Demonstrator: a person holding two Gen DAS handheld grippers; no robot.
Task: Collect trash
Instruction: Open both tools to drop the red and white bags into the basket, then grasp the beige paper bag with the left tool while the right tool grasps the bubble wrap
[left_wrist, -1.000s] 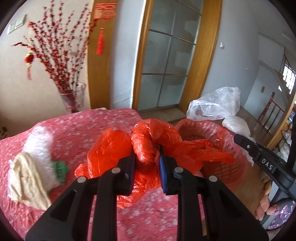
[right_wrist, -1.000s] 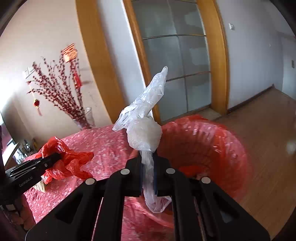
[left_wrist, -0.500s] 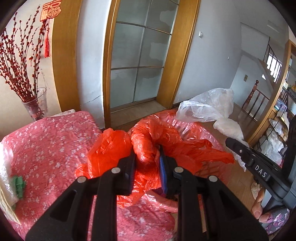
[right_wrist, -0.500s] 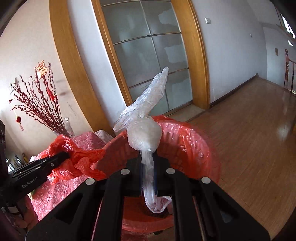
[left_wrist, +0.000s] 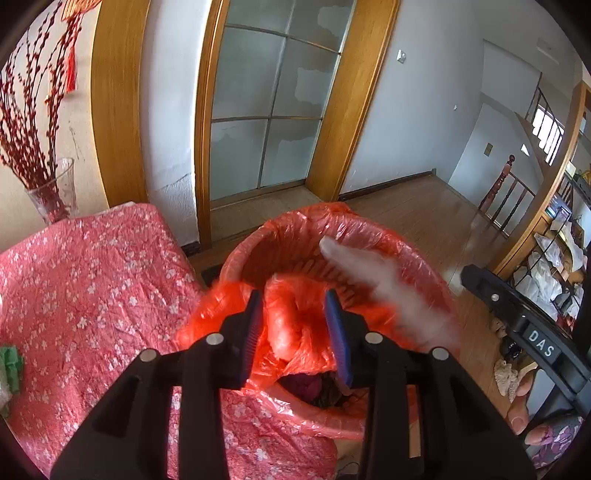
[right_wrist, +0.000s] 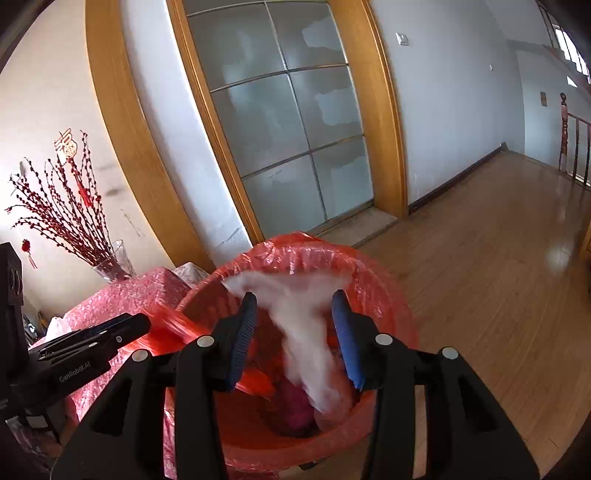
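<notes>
A trash bin lined with a red bag (left_wrist: 295, 225) (right_wrist: 384, 273) stands beside the table. My left gripper (left_wrist: 294, 330) is open above the bin; the crumpled red plastic bag (left_wrist: 291, 325) sits loose between its jaws, falling. My right gripper (right_wrist: 295, 332) is open above the bin; the clear white plastic bag (right_wrist: 306, 343) is blurred, dropping between its jaws, and it also shows in the left wrist view (left_wrist: 384, 288). Dark and pink trash (right_wrist: 295, 406) lies at the bin's bottom.
A table with a pink flowered cloth (left_wrist: 74, 295) lies left of the bin, with a green scrap (left_wrist: 9, 365) at its left edge. A glass vase of red branches (left_wrist: 51, 192) stands at the table's back. Wooden floor (right_wrist: 498, 258) stretches to the right.
Both grippers moved over the bin and opened. The red bag and the clear bag have been let go and are dropping into the bin.
</notes>
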